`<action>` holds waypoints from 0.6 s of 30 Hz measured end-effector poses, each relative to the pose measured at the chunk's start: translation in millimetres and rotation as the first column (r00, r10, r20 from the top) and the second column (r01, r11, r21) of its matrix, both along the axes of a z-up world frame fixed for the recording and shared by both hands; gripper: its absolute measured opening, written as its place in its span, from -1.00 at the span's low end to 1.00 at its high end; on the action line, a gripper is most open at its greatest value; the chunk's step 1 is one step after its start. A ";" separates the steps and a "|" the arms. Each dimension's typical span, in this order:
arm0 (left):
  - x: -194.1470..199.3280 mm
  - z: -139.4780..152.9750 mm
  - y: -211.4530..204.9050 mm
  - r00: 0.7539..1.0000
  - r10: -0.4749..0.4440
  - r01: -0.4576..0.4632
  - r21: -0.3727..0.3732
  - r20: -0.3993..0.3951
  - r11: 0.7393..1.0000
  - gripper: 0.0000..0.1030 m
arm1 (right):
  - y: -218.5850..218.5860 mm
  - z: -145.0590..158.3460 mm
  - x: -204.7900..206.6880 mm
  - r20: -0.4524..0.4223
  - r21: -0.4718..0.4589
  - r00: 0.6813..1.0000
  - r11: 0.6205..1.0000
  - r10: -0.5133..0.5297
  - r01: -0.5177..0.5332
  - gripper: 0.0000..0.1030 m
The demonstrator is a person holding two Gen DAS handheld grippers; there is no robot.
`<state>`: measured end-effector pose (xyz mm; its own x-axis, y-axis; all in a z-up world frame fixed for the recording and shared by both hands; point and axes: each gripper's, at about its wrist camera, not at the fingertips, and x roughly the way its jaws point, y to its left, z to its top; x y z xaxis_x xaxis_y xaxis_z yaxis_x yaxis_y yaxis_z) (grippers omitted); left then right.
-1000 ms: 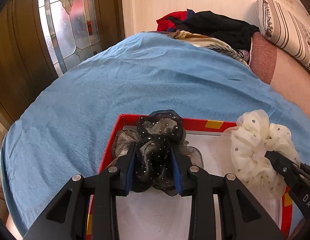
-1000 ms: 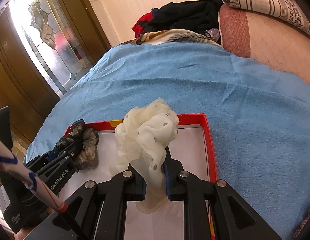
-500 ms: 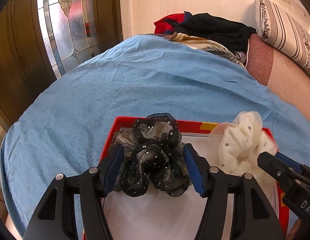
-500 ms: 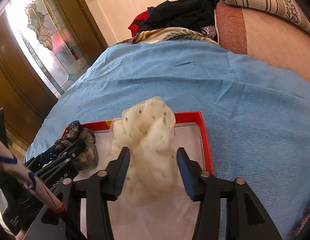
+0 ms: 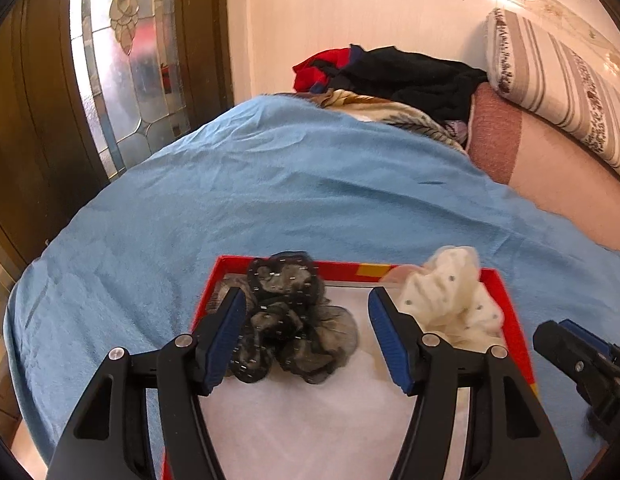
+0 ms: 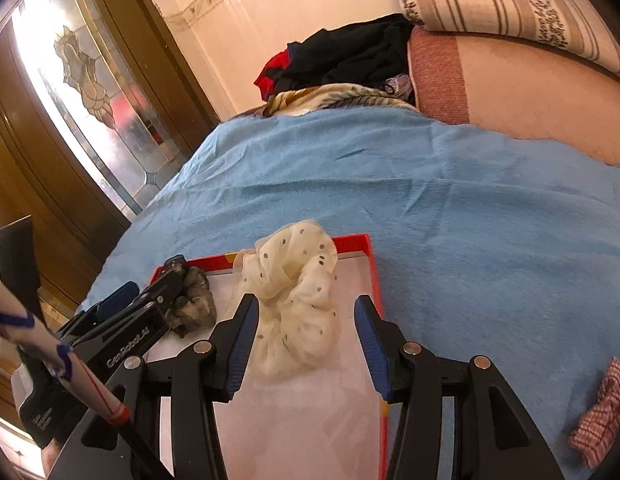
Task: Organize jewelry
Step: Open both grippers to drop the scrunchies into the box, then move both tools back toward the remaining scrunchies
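A red-rimmed box (image 5: 342, 268) with a white floor lies on the blue blanket; it also shows in the right wrist view (image 6: 356, 240). A black sheer scrunchie (image 5: 293, 320) lies in its far left part, seen also in the right wrist view (image 6: 193, 304). A cream dotted scrunchie (image 5: 450, 300) lies in the far right part, also in the right wrist view (image 6: 297, 296). My left gripper (image 5: 305, 332) is open, jaws on either side of the black scrunchie. My right gripper (image 6: 305, 336) is open, jaws on either side of the cream scrunchie.
The blue blanket (image 5: 310, 184) covers the bed. A clothes pile (image 5: 390, 72) and a striped pillow (image 5: 558, 92) lie at the far end. A stained-glass door (image 5: 125, 60) stands at left. A red checked scrunchie (image 6: 602, 412) lies on the blanket at right.
Both grippers opened and let go of their scrunchies, which now lie in the box. Both grippers drew back a little.
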<state>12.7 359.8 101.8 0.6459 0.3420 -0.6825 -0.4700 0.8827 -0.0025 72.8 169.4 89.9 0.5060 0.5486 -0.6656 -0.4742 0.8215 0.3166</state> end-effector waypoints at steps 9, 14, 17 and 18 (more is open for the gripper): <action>-0.8 22.5 -51.8 0.994 -0.103 0.102 0.021 0.047 0.995 0.23 | -57.8 16.0 -27.8 0.023 0.030 0.998 0.998 -0.060 0.059 0.04; -0.7 31.6 -92.8 0.977 -0.202 0.202 0.014 0.070 0.979 0.27 | -117.5 28.3 -47.5 0.044 0.043 0.991 0.992 -0.124 0.123 0.04; -4.6 36.1 -114.0 0.963 -0.253 0.256 -0.019 0.089 0.967 0.27 | -161.7 31.3 -62.4 0.043 0.052 0.982 0.982 -0.182 0.180 0.04; -7.3 37.9 -122.8 0.957 -0.273 0.277 -0.028 0.101 0.961 0.27 | -173.8 31.1 -66.9 0.043 0.053 0.979 0.979 -0.200 0.198 0.04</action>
